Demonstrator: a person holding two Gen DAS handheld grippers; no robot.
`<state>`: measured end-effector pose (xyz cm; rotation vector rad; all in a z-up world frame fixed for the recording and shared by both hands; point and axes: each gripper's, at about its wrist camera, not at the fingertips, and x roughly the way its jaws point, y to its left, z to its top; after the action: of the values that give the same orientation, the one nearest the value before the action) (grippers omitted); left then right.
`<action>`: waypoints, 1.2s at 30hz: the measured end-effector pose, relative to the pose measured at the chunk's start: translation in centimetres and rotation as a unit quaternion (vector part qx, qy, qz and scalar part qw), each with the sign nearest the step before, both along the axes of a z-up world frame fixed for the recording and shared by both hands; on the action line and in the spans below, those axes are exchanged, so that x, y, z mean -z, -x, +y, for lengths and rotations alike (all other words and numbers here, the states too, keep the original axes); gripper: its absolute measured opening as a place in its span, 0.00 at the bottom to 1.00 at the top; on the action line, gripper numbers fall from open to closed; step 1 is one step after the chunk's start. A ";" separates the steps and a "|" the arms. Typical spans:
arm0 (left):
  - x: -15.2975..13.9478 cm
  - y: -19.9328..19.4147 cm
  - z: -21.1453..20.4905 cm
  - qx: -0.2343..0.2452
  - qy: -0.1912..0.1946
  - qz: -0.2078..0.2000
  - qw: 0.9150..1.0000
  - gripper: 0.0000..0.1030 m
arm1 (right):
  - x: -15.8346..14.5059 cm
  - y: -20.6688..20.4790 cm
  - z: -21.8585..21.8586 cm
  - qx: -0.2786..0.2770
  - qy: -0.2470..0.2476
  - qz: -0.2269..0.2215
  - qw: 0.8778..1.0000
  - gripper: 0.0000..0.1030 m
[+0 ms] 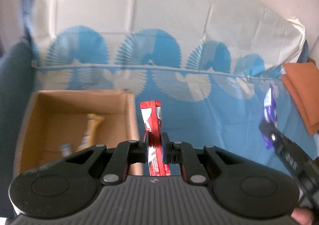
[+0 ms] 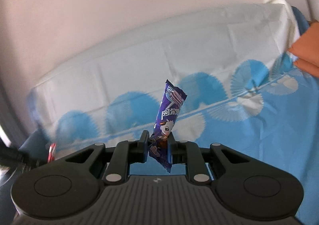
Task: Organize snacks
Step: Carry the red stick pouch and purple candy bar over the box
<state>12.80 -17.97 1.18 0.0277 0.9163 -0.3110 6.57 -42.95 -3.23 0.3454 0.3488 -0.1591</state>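
My left gripper (image 1: 154,140) is shut on a red snack packet (image 1: 152,119) that stands up between its fingers, just right of an open cardboard box (image 1: 127,109). A yellow snack bar (image 1: 90,131) and a small blue-topped packet (image 1: 65,148) lie inside the box. My right gripper (image 2: 158,139) is shut on a purple candy packet (image 2: 169,107), held upright above the blue tablecloth. In the left wrist view the right gripper (image 1: 268,132) shows at the right edge with the purple packet (image 1: 270,105) in it.
A blue and white patterned tablecloth (image 1: 199,115) covers the table up to a pale wall. An orange folded cloth (image 1: 299,89) lies at the right edge, also seen as the orange cloth (image 2: 307,49) in the right wrist view. The left gripper's red packet (image 2: 52,151) peeks in at the left.
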 end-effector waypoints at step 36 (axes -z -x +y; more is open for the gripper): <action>-0.7 18.4 22.3 -0.089 -0.017 -0.032 0.995 0.13 | -2.9 13.9 26.3 -0.256 0.094 0.066 0.960 0.19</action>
<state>-5.58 4.35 1.85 -0.0125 0.8537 -0.1277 -7.36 -16.66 -0.37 0.0476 0.5405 0.2938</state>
